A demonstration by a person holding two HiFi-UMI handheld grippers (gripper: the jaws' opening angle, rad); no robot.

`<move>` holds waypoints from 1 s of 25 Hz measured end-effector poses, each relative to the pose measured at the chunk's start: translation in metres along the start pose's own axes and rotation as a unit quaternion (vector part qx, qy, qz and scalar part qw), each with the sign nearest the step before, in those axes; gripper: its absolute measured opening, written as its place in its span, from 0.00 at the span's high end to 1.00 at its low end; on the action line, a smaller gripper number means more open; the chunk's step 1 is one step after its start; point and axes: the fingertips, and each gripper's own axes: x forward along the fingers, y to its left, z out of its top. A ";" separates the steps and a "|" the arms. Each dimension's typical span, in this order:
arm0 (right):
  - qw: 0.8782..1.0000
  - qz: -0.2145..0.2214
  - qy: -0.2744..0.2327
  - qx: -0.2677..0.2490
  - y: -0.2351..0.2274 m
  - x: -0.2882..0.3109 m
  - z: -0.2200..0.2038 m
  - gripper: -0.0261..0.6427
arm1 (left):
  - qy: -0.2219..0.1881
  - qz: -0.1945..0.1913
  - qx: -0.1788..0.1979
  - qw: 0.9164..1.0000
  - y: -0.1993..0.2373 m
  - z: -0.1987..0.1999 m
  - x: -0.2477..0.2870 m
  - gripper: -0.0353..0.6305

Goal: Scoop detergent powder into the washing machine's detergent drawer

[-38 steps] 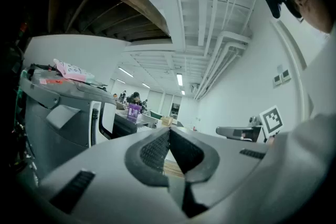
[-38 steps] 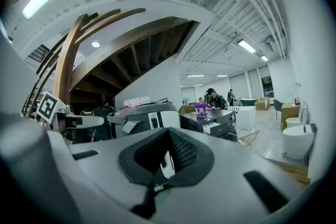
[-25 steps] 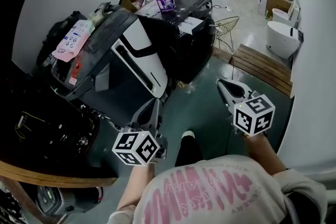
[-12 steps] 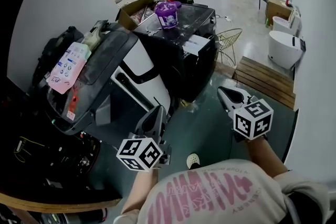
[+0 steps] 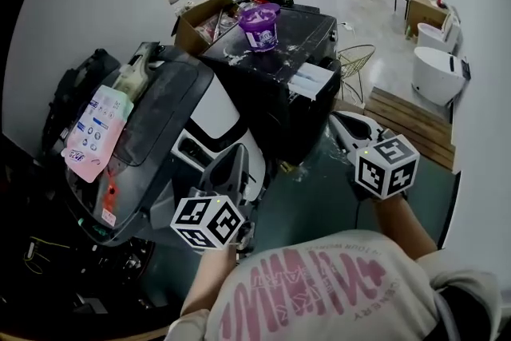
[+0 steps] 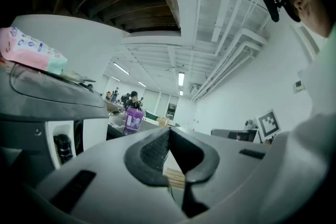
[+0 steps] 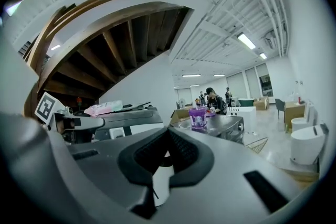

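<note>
A purple detergent tub (image 5: 261, 26) stands on top of a dark washing machine (image 5: 307, 36) ahead, with white powder spilled around it. A flat white part (image 5: 310, 80) lies at that machine's front corner. Both grippers are held out in front of me, well short of the tub. My left gripper (image 5: 229, 165) is shut and empty, beside a tilted grey and white machine (image 5: 215, 112). My right gripper (image 5: 345, 126) is also shut with nothing in it, over the floor. The tub (image 6: 133, 119) shows far beyond the left gripper (image 6: 169, 136), and the same tub (image 7: 198, 118) shows beyond the right gripper (image 7: 168, 136).
A pink pouch (image 5: 94, 132) lies on the tilted machine's lid. A cardboard box (image 5: 200, 18) sits behind the tub, where people stand working. To the right are a wire chair (image 5: 356, 64), a wooden pallet (image 5: 409, 120) and a white bathtub (image 5: 439, 69).
I have walked forward with both grippers held out, shut as before. The machines and the purple tub have come nearer and lower in the head view.
</note>
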 end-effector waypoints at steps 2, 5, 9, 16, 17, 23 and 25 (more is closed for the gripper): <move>1.000 -0.003 -0.004 0.000 -0.004 0.015 0.003 0.97 | -0.005 0.000 0.000 1.000 0.014 0.006 0.012 0.94; 1.000 -0.004 0.002 0.009 -0.011 0.034 -0.004 0.97 | -0.006 -0.007 -0.001 1.000 0.028 0.004 0.029 0.94; 0.999 0.003 0.023 0.045 -0.017 0.047 -0.025 0.97 | 0.014 -0.018 -0.014 1.000 0.036 -0.018 0.044 0.94; 0.995 -0.006 0.050 0.081 -0.031 0.064 -0.054 0.97 | 0.063 -0.040 -0.030 0.997 0.041 -0.052 0.072 0.94; 0.995 -0.006 0.050 0.083 -0.035 0.068 -0.055 0.97 | 0.063 -0.040 -0.030 0.997 0.043 -0.052 0.077 0.94; 0.995 -0.003 0.052 0.084 -0.063 0.098 -0.053 0.97 | 0.056 -0.032 -0.037 0.997 0.056 -0.050 0.113 0.94; 0.995 0.002 0.056 0.082 -0.077 0.112 -0.051 0.97 | 0.052 -0.025 -0.041 0.997 0.062 -0.049 0.131 0.94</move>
